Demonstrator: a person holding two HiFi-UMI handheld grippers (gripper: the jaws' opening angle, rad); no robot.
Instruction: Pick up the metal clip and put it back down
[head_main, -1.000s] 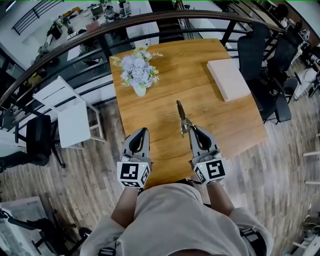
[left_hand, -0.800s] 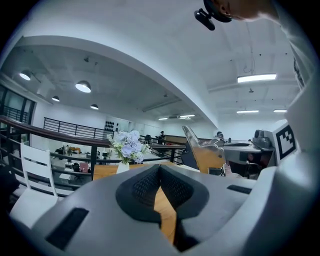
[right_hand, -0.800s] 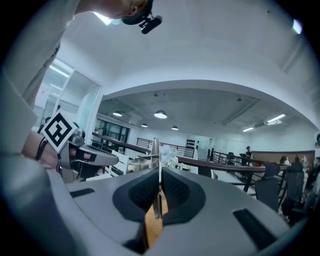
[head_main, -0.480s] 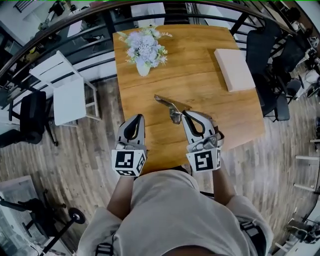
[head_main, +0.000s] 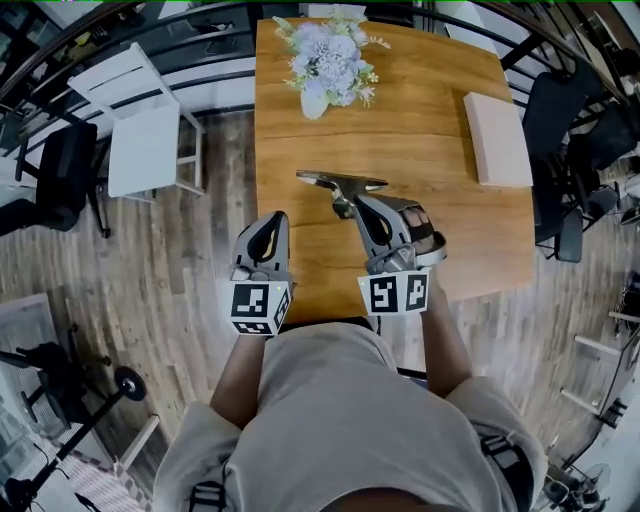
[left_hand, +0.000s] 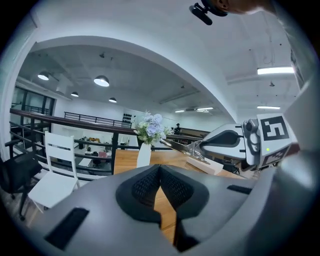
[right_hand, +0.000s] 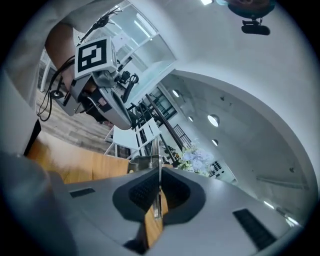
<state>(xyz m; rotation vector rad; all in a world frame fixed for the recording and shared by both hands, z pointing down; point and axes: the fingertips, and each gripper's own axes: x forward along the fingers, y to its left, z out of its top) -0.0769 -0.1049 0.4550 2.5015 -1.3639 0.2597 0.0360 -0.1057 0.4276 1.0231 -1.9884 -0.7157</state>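
Note:
The metal clip (head_main: 340, 182) is a long silver piece, lying level and pointing left above the wooden table (head_main: 420, 130). My right gripper (head_main: 350, 207) is shut on its right end. In the right gripper view the clip (right_hand: 158, 192) shows edge-on as a thin strip pinched between the pads. My left gripper (head_main: 272, 225) hovers over the table's near left part, shut with nothing in it; its pads (left_hand: 150, 182) meet. From the left gripper view the right gripper (left_hand: 235, 142) and the clip (left_hand: 179, 146) are seen to the right, off the tabletop.
A white vase of pale flowers (head_main: 328, 60) stands at the far end of the table. A flat white box (head_main: 497, 140) lies at its right edge. A white chair (head_main: 150, 130) stands on the floor to the left, with black office chairs (head_main: 580, 150) to the right.
The clip has swung from pointing away from me to pointing left, as the right gripper turned with it. The left gripper has stayed shut in about the same place.

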